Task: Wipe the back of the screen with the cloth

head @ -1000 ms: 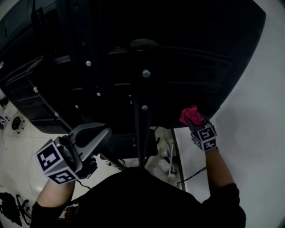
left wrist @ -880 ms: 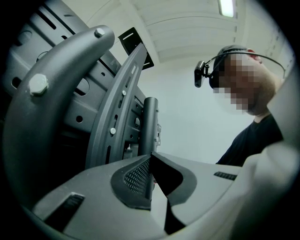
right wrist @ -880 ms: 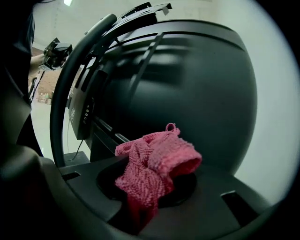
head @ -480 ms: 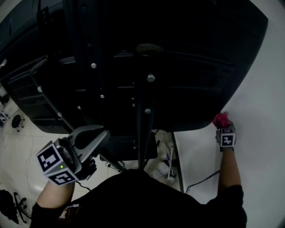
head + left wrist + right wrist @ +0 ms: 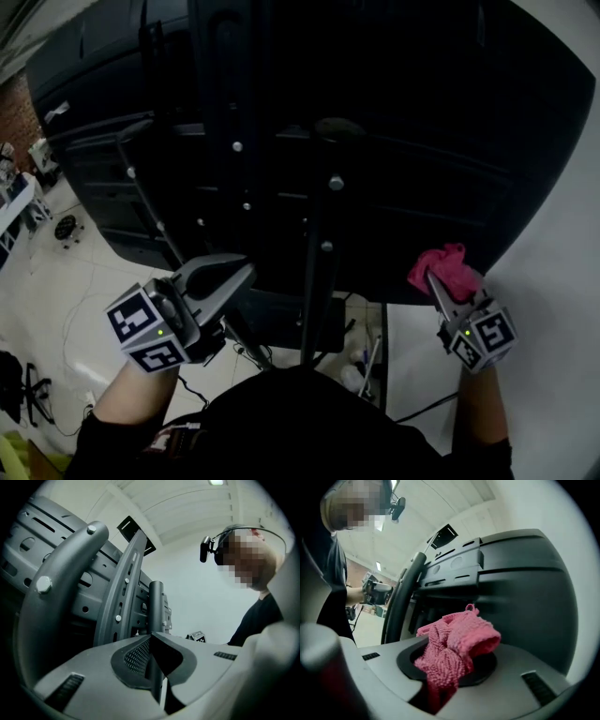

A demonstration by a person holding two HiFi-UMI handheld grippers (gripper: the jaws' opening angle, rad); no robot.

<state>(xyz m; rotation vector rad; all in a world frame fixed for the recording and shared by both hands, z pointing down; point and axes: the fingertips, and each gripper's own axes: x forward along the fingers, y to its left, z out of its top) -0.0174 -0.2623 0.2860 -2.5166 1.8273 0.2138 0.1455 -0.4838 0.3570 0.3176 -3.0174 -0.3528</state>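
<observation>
Cloth (image 5: 442, 266): pink, coarse knitted weave.
Screen (image 5: 422, 141), back: black.
Left gripper (image 5: 234, 274), right gripper (image 5: 437, 284): grey bodies, black mesh-patterned pads; cubes with black-and-white square markers.
Floor (image 5: 56, 272): pale tiles.

We observe the right gripper (image 5: 449, 666) clamped on the pink cloth (image 5: 461, 639), bunched above its fingertips. Beyond the fingertips: the screen's dark back (image 5: 525, 588); left of them, a curved stand arm (image 5: 401, 604).
</observation>
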